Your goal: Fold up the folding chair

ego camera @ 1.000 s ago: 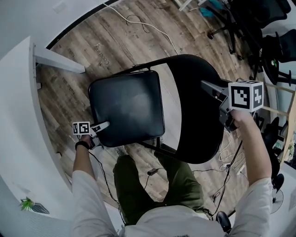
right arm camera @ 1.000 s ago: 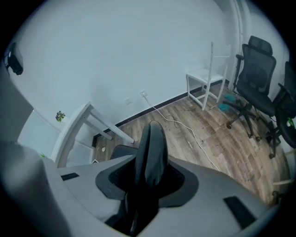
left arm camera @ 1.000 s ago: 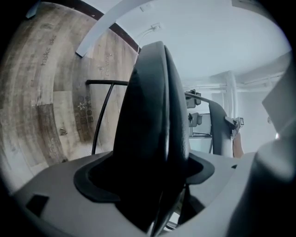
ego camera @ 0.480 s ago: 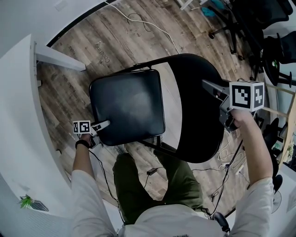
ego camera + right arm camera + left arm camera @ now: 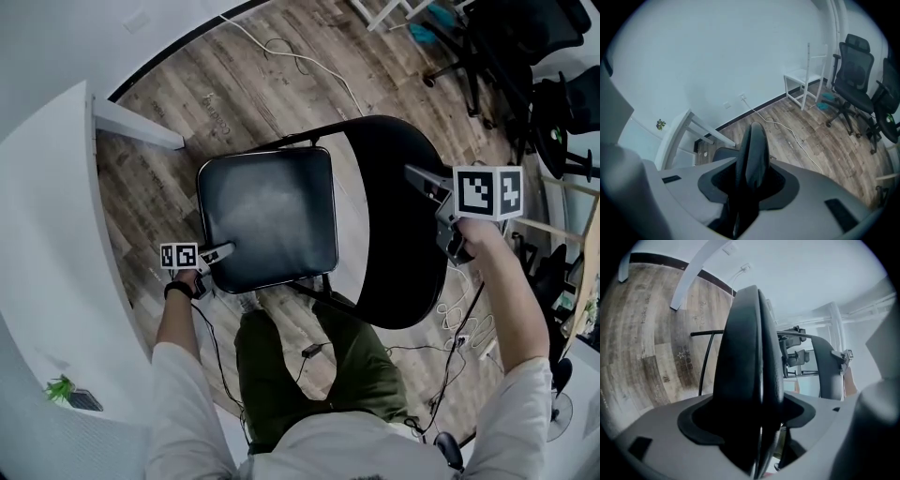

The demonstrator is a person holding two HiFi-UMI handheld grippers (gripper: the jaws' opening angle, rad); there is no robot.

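Observation:
The black folding chair stands open on the wooden floor, its padded seat (image 5: 267,216) to the left of its curved backrest (image 5: 389,253). My left gripper (image 5: 225,249) grips the seat's near left edge. In the left gripper view the seat edge (image 5: 750,362) fills the gap between the jaws, which have just been closing on it. My right gripper (image 5: 424,180) is shut on the backrest's top edge, and the backrest (image 5: 752,150) runs between its jaws in the right gripper view. The chair's legs are mostly hidden under the seat.
A white desk (image 5: 52,197) with a slanted leg (image 5: 141,127) curves along the left. A white cable (image 5: 300,61) lies on the floor beyond the chair. Office chairs (image 5: 525,56) stand at the top right. My legs (image 5: 309,366) and loose cables (image 5: 455,323) are below the chair.
The left gripper has risen a little with the seat's edge in it. The right gripper has kept its hold on the backrest and barely moved.

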